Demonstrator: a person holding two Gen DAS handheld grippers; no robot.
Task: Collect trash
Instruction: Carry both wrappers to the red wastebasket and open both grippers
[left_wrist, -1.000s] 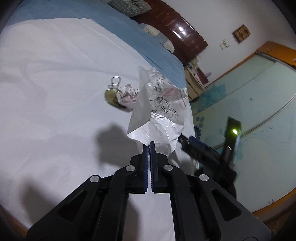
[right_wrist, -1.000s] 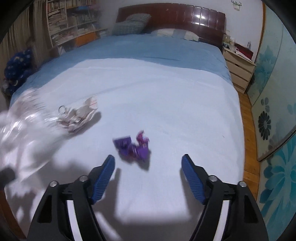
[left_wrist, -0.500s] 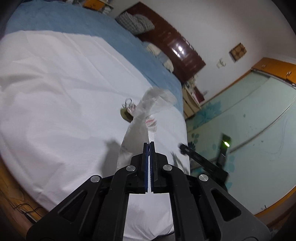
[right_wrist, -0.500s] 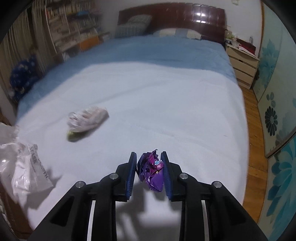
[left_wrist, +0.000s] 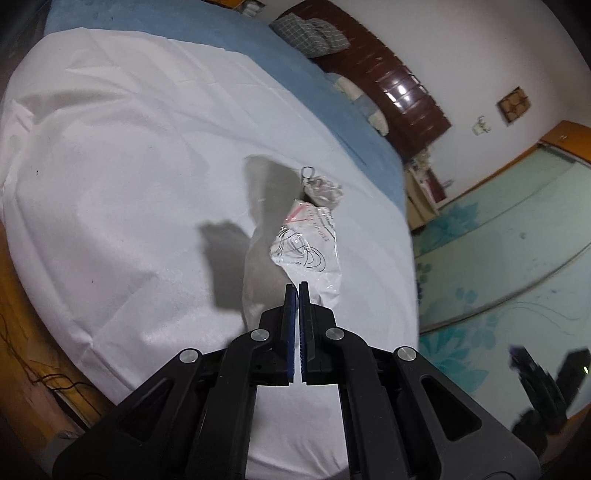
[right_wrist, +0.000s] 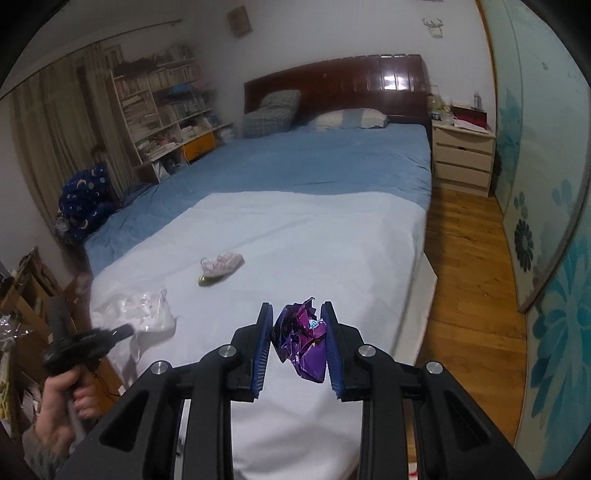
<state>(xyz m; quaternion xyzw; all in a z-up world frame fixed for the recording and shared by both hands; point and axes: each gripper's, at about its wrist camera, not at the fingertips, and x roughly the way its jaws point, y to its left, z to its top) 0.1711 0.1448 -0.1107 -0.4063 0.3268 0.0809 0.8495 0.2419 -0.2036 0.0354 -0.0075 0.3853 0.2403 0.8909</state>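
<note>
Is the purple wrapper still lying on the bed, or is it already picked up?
Picked up. The purple wrapper sits crumpled between the pads of the right tool, pressed from both sides, above the white sheet and not resting on it.

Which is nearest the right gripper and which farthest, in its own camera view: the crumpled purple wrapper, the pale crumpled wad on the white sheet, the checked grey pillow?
1. Crumpled purple wrapper: between the right gripper's pads.
2. Pale crumpled wad: mid-bed, left, on the white sheet.
3. Checked grey pillow: by the headboard.
</note>
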